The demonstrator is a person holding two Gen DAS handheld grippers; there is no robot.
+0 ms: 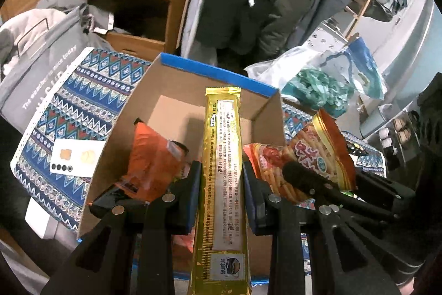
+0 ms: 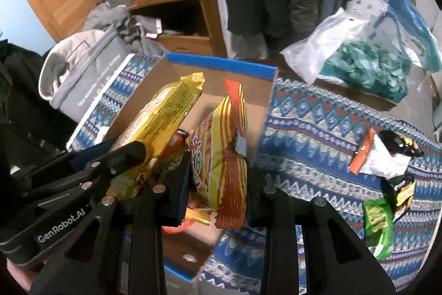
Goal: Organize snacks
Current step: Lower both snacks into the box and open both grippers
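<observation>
Both claws closed: left gripper (image 1: 221, 179) clamping gold packet (image 1: 222, 156), right gripper (image 2: 218, 173) clamping orange snack bag (image 2: 223, 156), above cardboard box (image 1: 215, 68) for dropping inside.

On the left gripper (image 2: 132, 154) housing we read "GenRobot.AI". The grey bag (image 1: 41, 68) reads "The weather is nice today"; packet print illegible.

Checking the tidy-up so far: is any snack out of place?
Yes. Three packets lie loose on the patterned cloth right of the cardboard box: a white-and-black one, a yellow-and-black one and a green one, all askew.
</observation>
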